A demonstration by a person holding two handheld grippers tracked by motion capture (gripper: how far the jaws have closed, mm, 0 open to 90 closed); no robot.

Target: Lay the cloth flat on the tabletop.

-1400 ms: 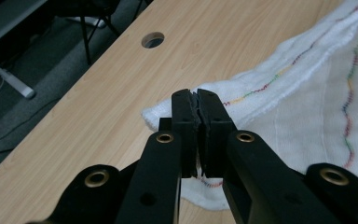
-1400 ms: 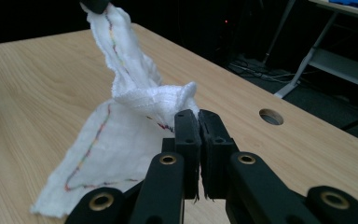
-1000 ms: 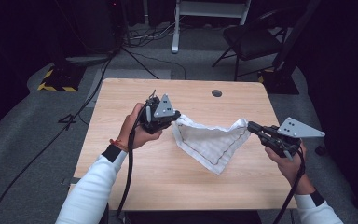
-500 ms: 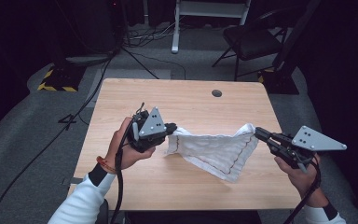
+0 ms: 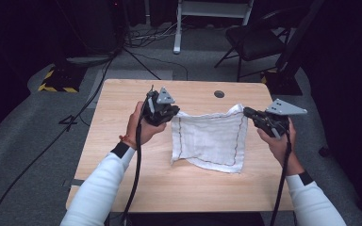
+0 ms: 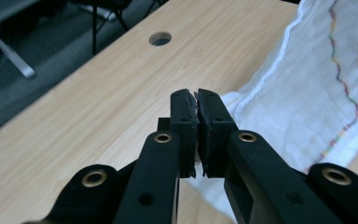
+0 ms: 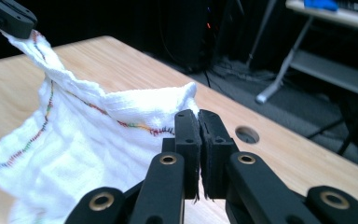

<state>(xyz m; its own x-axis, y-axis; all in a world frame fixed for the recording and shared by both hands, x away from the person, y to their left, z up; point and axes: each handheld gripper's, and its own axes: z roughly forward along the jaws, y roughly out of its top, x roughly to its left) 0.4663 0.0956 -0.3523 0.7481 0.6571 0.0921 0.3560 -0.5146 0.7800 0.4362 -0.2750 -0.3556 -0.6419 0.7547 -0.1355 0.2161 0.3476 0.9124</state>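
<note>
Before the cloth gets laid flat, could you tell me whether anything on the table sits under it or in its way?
Nothing visible does. The white cloth hangs between the left gripper and the right gripper, each shut on a top corner, with its lower edge on the table. The wood around it is bare apart from a cable hole beyond the cloth.

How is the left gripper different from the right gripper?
The left gripper pinches the cloth by its far-left corner, while the right gripper pinches the far-right corner. The left gripper's grey plate stands up like a small tent; the right gripper's plate lies flatter and points sideways. Both are black, shut on the cloth, and hold its far edge off the table.
</note>
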